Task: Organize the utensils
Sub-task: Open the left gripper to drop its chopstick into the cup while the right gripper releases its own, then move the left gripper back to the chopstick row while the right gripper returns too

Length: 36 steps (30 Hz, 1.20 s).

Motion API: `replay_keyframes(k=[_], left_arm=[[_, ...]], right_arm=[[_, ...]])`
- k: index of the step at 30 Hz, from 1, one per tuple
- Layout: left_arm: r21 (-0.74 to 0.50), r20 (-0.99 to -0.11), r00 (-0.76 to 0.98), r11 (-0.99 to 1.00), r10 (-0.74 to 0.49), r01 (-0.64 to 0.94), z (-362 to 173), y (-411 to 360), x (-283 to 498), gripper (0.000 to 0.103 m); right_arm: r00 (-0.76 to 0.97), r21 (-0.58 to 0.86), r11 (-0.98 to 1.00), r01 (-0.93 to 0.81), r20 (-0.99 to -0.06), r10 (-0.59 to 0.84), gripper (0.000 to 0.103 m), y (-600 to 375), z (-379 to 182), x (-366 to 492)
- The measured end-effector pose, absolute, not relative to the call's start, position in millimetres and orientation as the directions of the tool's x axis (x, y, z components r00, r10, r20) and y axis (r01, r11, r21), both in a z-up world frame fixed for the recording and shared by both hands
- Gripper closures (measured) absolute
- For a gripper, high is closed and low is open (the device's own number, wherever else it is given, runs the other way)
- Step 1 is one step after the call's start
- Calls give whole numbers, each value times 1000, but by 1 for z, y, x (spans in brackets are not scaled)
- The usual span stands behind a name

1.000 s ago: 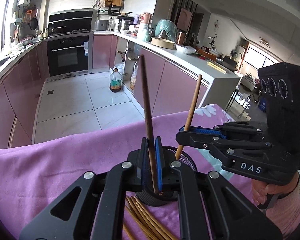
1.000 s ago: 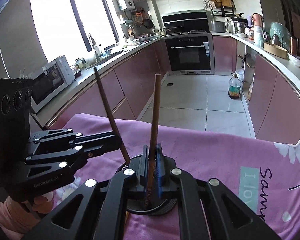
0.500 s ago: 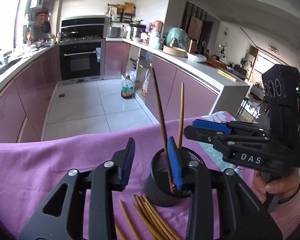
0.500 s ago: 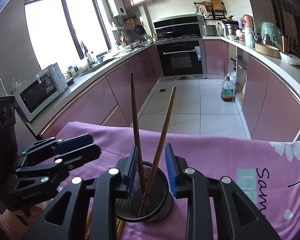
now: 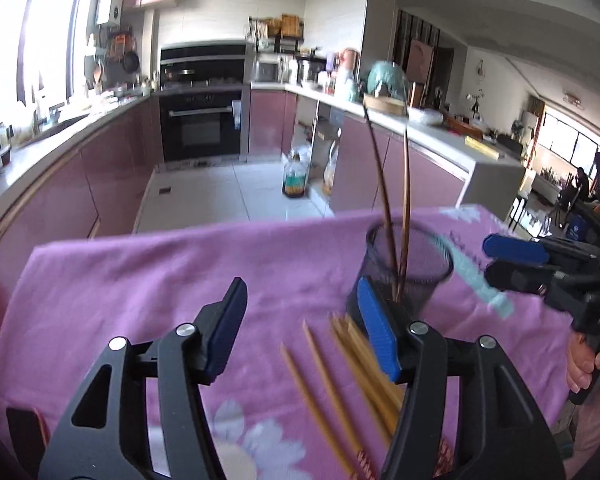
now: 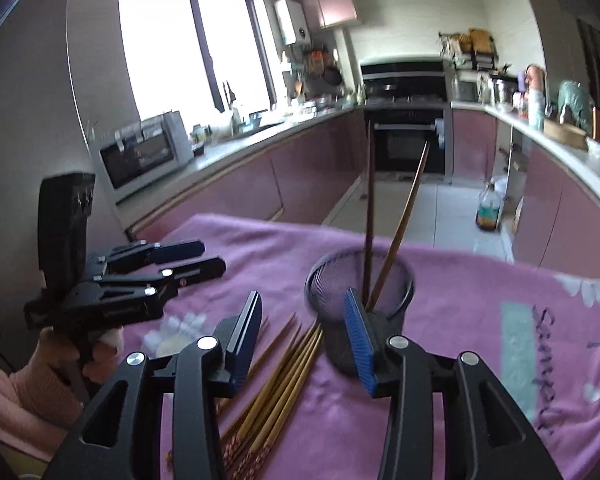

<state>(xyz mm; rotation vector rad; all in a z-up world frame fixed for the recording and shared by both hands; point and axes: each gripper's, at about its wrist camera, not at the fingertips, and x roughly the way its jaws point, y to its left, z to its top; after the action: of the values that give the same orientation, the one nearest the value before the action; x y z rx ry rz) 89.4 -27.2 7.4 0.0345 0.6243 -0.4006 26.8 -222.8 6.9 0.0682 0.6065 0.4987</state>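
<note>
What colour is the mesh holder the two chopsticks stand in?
Black; the mesh holder shows best in the right wrist view, on the purple cloth.

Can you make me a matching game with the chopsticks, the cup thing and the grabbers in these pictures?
Things:
1. two dark brown wooden chopsticks
2. pale bamboo chopsticks
3. black wire-mesh holder
4. left gripper

Places or states:
A. stands on the purple flowered cloth
B. lying flat on the cloth beside the holder
C. open, with nothing between its blue pads
D. standing up inside the holder

Pairs: 1-D, 2-B, 3-A, 4-C

The right gripper is open and empty too; both sets of jaws have just been opening.
</note>
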Motion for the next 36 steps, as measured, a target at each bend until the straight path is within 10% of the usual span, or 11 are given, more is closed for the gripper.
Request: replay_keyframes(k=[9, 36], left_arm=[[-98, -697, 640, 926, -325, 364, -57, -12, 77, 49], [-79, -786, 536, 910, -308, 407, -98, -37, 86, 71]], right_arm=[[545, 295, 882, -368, -700, 461, 73, -201, -72, 37], [549, 204, 926, -317, -757, 355, 86, -185, -91, 31]])
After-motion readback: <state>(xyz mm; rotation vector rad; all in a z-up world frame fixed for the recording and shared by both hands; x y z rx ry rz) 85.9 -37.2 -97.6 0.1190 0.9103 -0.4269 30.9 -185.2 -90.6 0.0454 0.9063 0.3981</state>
